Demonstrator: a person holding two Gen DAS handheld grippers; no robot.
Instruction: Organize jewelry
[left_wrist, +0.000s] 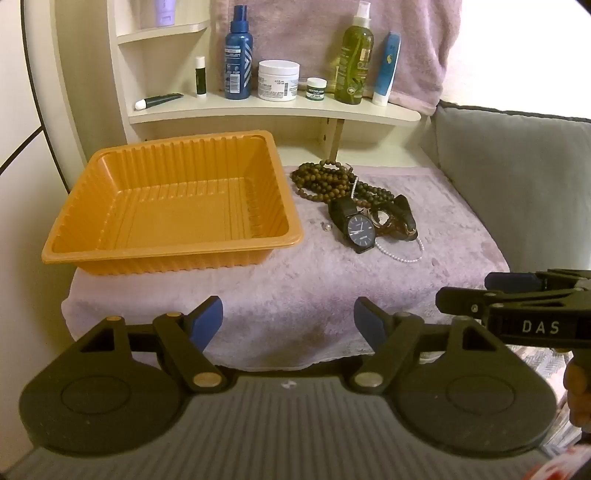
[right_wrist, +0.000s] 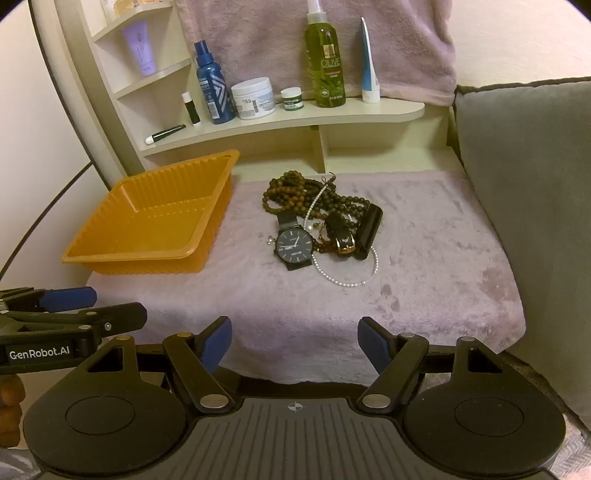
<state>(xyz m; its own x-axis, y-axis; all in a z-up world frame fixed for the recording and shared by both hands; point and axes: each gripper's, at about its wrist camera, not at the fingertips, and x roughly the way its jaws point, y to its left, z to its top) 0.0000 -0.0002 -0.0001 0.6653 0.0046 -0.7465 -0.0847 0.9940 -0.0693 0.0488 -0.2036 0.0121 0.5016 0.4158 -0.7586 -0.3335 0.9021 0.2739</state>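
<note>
Jewelry pile (right_wrist: 325, 225) lies well ahead of the right gripper (right_wrist: 294, 345) and left gripper (left_wrist: 288, 322), both spread, holding nothing. Watch (right_wrist: 293, 242) strap axis runs away from the right gripper.

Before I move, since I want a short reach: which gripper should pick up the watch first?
Right. The right gripper points open at the watch in the jewelry pile, while the left gripper faces more toward the orange tray.
</note>
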